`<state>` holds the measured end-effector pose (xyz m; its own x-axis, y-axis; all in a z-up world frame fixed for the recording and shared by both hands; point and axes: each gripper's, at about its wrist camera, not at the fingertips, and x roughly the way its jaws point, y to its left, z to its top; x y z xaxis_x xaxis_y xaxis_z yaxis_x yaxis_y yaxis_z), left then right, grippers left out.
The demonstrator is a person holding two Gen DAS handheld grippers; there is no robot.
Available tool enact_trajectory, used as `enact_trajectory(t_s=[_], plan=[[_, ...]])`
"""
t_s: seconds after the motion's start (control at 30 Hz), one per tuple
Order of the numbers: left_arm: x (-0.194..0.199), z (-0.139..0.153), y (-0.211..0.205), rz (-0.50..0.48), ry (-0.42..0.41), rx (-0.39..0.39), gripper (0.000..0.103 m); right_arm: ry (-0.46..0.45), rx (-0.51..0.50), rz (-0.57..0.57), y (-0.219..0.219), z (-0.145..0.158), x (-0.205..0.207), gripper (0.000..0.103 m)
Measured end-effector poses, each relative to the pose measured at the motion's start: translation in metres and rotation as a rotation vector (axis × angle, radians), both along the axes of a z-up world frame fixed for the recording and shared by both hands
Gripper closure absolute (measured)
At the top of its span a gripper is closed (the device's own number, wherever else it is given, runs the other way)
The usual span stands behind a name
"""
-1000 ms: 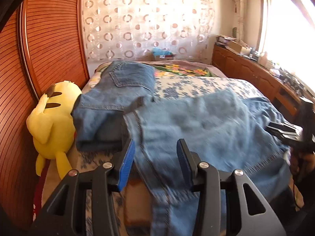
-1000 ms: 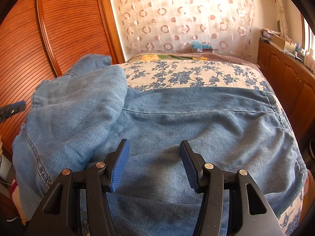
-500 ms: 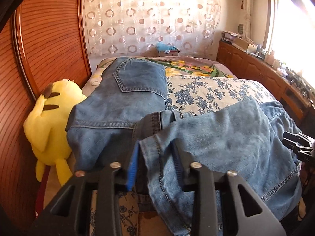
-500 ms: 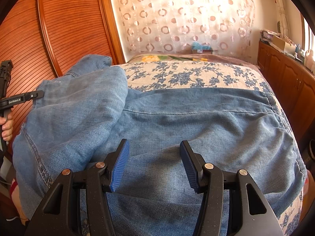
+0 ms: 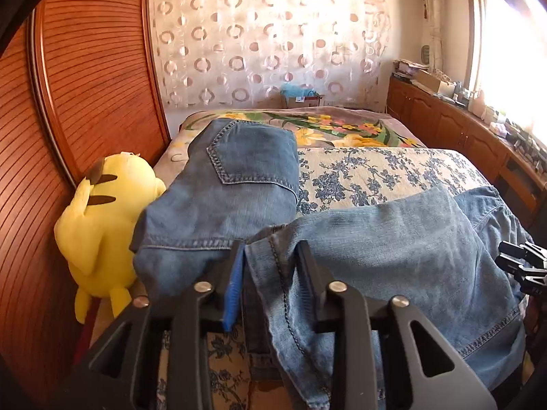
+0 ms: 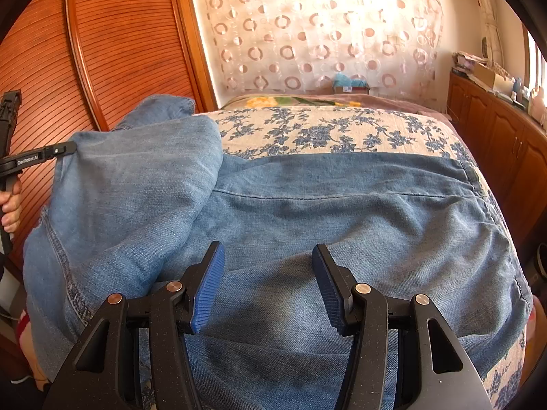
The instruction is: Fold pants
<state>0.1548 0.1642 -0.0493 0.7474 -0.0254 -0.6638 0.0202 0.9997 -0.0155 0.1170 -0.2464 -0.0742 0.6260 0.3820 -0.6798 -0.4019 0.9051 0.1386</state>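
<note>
Blue jeans lie across the bed. In the left wrist view their darker seat with a back pocket (image 5: 236, 177) lies at the far left, and a paler leg (image 5: 393, 256) is folded over toward it. The left gripper (image 5: 270, 273) has the leg's stitched hem standing between its jaws, which are opening; a dark gap shows beside the blue left pad (image 5: 234, 294). The right gripper (image 6: 268, 287) hovers open over the flat denim (image 6: 342, 212), gripping nothing. It also shows at the right edge (image 5: 523, 266).
A yellow plush toy (image 5: 102, 225) sits between the bed and the ribbed wooden wardrobe (image 5: 85, 85). The floral bedspread (image 5: 376, 171) lies bare beyond the jeans. Wooden cabinets (image 5: 461, 126) line the right wall. A hand (image 6: 10, 205) holds the left gripper's handle.
The left gripper closed on the leg's hem, carried it toward the seat of the jeans, and its jaws now stand wider again. The right gripper stayed still.
</note>
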Motion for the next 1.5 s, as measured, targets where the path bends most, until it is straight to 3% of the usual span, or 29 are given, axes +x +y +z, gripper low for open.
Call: enact_trajectory(t_s=[0.1,0.23,0.3,0.6,0.87,1.03,1.2,1.5], plan=[[-0.008,0.004,-0.003,0.011,-0.018,0.019,0.057,-0.003,0.000,-0.002,0.000,0.000,0.000,0.049],[-0.018,0.009,-0.012,-0.030,-0.034,-0.002,0.050,-0.007,-0.005,0.001,0.001,0.001,-0.001,0.049],[-0.023,0.011,-0.020,-0.056,-0.044,-0.009,0.037,-0.009,-0.009,0.001,0.002,0.002,-0.002,0.049],[-0.046,0.013,-0.077,-0.171,-0.074,-0.010,0.037,-0.032,-0.030,0.013,0.004,0.006,-0.009,0.049],[-0.066,-0.010,-0.107,-0.227,-0.026,-0.049,0.037,-0.020,0.002,0.084,0.005,0.019,-0.044,0.049],[-0.074,-0.029,-0.113,-0.231,0.022,-0.056,0.037,-0.024,0.011,0.139,0.010,0.029,-0.072,0.049],[-0.078,-0.044,-0.114,-0.220,0.062,-0.056,0.037,0.000,0.018,0.174,0.018,0.032,-0.086,0.056],[-0.083,-0.049,-0.111,-0.214,0.056,-0.067,0.037,0.031,-0.013,0.239,0.038,0.024,-0.099,0.066]])
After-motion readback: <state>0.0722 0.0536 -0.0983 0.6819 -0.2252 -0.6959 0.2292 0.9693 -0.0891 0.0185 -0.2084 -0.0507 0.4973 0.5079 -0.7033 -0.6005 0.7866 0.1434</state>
